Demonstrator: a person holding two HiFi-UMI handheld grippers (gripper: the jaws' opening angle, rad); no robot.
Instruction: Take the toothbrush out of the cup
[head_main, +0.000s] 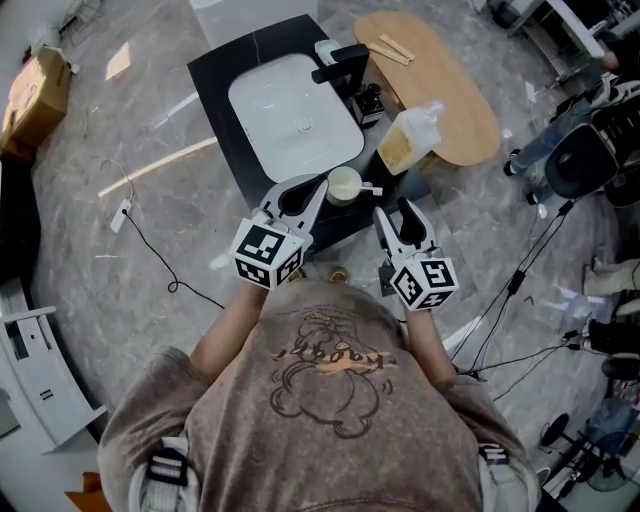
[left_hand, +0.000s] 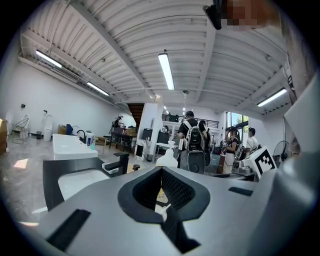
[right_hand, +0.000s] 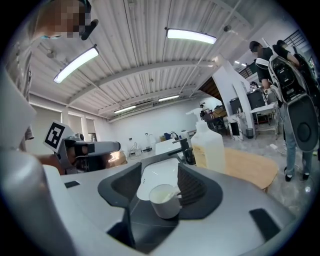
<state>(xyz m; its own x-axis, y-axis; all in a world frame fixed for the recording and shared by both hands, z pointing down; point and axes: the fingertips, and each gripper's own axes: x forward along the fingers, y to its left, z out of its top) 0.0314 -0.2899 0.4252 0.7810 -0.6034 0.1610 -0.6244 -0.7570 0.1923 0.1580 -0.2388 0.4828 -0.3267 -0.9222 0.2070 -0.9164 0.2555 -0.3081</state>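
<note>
Two grippers sit low over the near edge of the counter (head_main: 225, 110), and I steer both. The left gripper (head_main: 318, 185) looks to have its tips pressed together with nothing in them. The right gripper (head_main: 393, 208) has its jaws spread apart, and they pinch nothing. The cup (head_main: 344, 186) shows in the gap between them, a bit ahead, and the pads do not touch it.

The cup stands close to the counter's near edge, toward the right corner. It is just in front of the sink (head_main: 290, 110) and near the bottle (head_main: 410, 140). The toothbrush (head_main: 368, 188) is in the cup. It leans on the rim, and one end pokes out over the right side, toward my right gripper. I cannot tell if that end is the handle or the bristles.

I think the toothbrush is light and thin. It should be stiff, so it will not bend in the jaws. It looks smooth, so it could slip or spin if I pinch it loosely. The best spot to grab is the part that sticks out past the rim, with the pads flat on its sides.

The cup looks small and light too. It could tip or slide if the toothbrush drags on the rim. So I would lift the toothbrush up and out along its lean. My left gripper is just beside the cup and could steady it.
</note>
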